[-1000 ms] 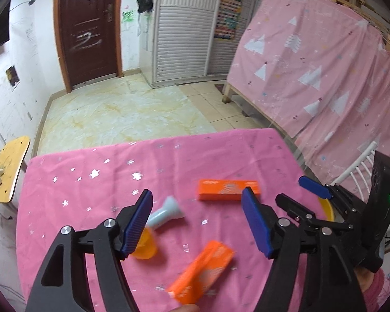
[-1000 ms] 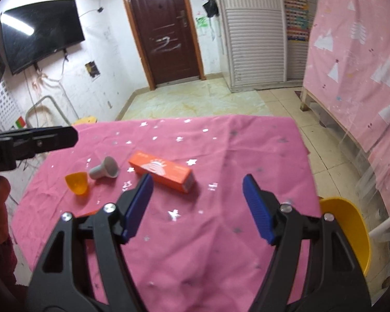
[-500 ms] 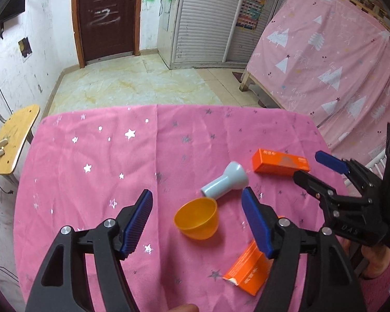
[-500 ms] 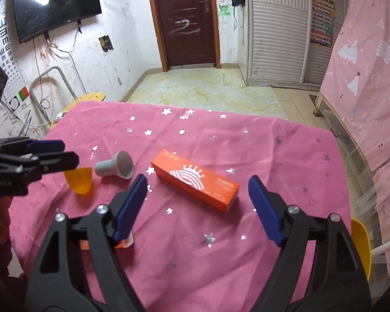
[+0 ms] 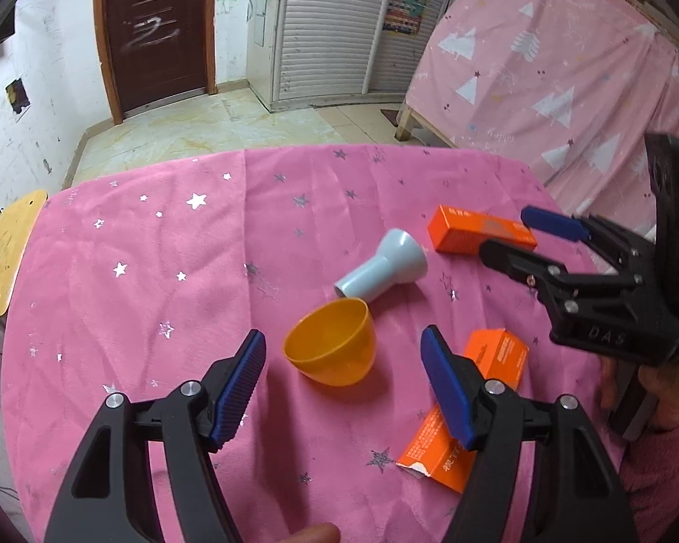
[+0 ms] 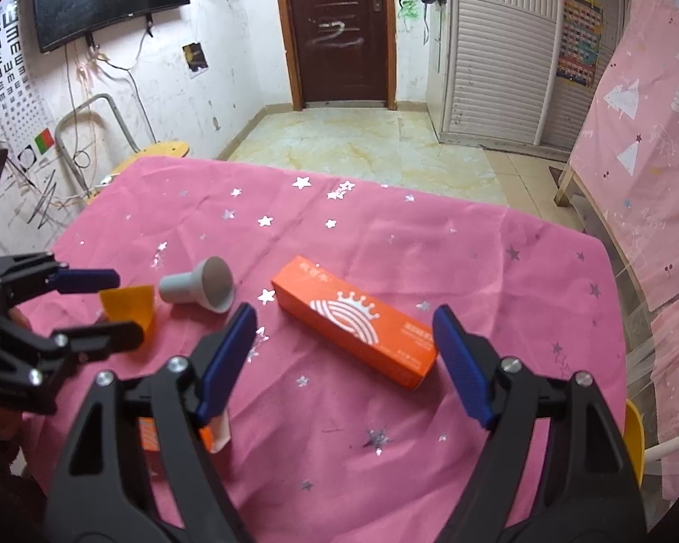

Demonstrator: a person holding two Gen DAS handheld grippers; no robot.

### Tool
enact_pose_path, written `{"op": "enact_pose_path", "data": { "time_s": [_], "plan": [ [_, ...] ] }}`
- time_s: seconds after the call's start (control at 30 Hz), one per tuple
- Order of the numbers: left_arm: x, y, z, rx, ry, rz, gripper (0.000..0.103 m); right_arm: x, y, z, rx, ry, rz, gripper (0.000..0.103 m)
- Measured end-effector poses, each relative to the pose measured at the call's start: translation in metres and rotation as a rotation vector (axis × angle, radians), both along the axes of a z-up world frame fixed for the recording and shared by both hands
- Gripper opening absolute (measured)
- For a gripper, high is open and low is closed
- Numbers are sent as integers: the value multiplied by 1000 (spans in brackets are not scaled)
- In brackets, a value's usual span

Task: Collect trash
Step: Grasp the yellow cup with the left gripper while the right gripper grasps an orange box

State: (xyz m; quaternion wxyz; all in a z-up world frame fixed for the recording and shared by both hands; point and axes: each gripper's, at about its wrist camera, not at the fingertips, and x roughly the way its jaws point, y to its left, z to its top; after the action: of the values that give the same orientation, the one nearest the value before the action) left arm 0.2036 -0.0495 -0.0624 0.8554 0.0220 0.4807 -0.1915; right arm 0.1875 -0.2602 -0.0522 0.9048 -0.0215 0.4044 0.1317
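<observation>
On the pink starred tablecloth (image 5: 136, 298) lie an orange plastic cup (image 5: 329, 347), a grey funnel-shaped cap (image 5: 381, 271), a long orange box (image 6: 355, 320) and a torn orange box (image 5: 466, 407). My left gripper (image 5: 346, 389) is open, its jaws either side of the orange cup and just short of it. My right gripper (image 6: 344, 362) is open, its jaws either side of the long orange box (image 5: 480, 235). The cup (image 6: 129, 305) and cap (image 6: 201, 292) show at the left of the right wrist view. The torn box (image 6: 151, 434) is mostly hidden behind my right gripper's left finger.
A yellow wooden stool (image 5: 4, 253) stands left of the table. A yellow bin rim (image 6: 636, 439) sits at the table's right edge. A pink-draped bed (image 5: 566, 72) stands on the right. Tiled floor (image 6: 362, 145) and a brown door (image 6: 339, 27) lie beyond.
My left gripper has swung left and closed in on the orange cup. My right gripper has moved forward to the long orange box. Both stayed open.
</observation>
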Motion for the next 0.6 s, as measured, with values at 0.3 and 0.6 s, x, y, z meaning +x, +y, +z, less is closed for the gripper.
{"op": "enact_pose_path", "data": {
  "time_s": [0.3, 0.6],
  "plan": [
    [5, -7, -9, 15, 12, 8, 37, 12, 3, -2, -25, 9, 12, 77],
    [8, -13, -9, 7, -1, -14, 33, 24, 2, -12, -38, 36, 13, 77]
  ]
}}
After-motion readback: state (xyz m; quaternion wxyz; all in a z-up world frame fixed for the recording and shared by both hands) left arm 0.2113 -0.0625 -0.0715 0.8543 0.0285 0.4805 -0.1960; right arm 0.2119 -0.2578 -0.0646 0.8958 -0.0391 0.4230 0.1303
